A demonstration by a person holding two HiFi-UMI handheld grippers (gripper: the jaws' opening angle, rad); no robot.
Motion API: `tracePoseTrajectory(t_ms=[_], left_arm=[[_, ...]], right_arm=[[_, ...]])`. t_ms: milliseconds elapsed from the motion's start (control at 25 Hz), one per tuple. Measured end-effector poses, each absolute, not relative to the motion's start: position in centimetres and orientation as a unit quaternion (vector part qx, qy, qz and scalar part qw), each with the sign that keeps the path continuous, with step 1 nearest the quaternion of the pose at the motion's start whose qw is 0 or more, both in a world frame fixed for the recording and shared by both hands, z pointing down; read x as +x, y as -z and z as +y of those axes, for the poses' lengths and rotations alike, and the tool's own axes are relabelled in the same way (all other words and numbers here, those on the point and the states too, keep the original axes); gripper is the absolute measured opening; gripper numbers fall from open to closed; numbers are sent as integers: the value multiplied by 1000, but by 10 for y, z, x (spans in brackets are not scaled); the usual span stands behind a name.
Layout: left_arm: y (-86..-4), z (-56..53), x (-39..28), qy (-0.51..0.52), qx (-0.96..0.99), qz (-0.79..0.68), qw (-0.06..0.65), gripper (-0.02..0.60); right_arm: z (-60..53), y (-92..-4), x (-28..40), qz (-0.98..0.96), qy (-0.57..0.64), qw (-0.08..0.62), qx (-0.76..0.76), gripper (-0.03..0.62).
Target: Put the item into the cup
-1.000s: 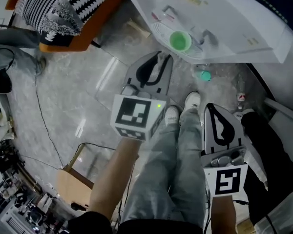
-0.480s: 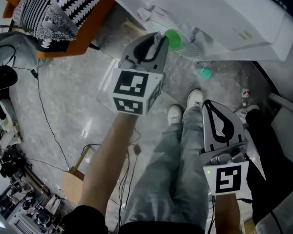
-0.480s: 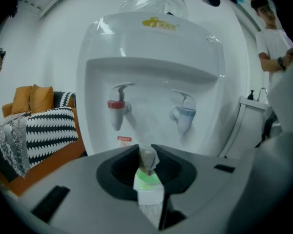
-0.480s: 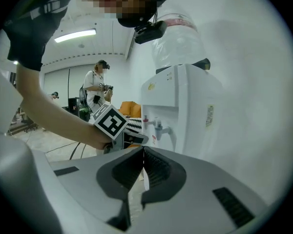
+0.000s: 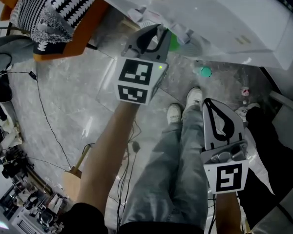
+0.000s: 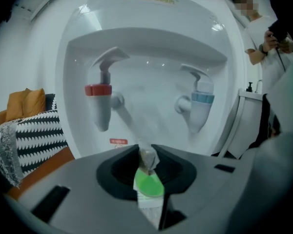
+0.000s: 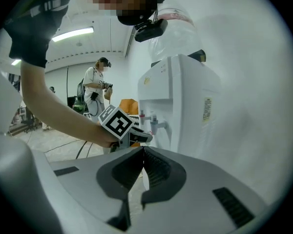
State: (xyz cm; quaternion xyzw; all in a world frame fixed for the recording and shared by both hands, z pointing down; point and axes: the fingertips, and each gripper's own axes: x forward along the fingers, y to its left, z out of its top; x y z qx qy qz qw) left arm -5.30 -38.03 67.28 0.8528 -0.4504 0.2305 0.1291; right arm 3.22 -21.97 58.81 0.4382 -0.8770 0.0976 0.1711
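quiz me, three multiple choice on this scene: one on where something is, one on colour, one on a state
1. Where is the green cup?
A on the floor
B in the right claw
C on the dispenser's drip tray

2. Collar colours of the left tap and the right tap?
A red, blue
B both green
C yellow, black

3. The left claw is
A wide open, empty
B shut on a small item
C gripping a tap

Answers: C, the head view shows it under the taps; A, both collars are plain in the left gripper view; B, the jaws pinch the item.
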Motion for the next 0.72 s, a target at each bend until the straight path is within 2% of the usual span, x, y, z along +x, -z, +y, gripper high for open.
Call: tracePoseTrajectory(t_ms=[240,560,720], left_arm=[[-675,-380,-51,-219,857,-447,138,81],[-673,-379,-49,-216,863,-437,131,124],[-671,-378,-55,-205,859,-448,138,126]], right_arm=[[-221,-590,30,-879,-99,171,434,11],[-218,-595,23,-882,-104,176,424,11],[-216,-597,22,-883,-104,176,422,11]])
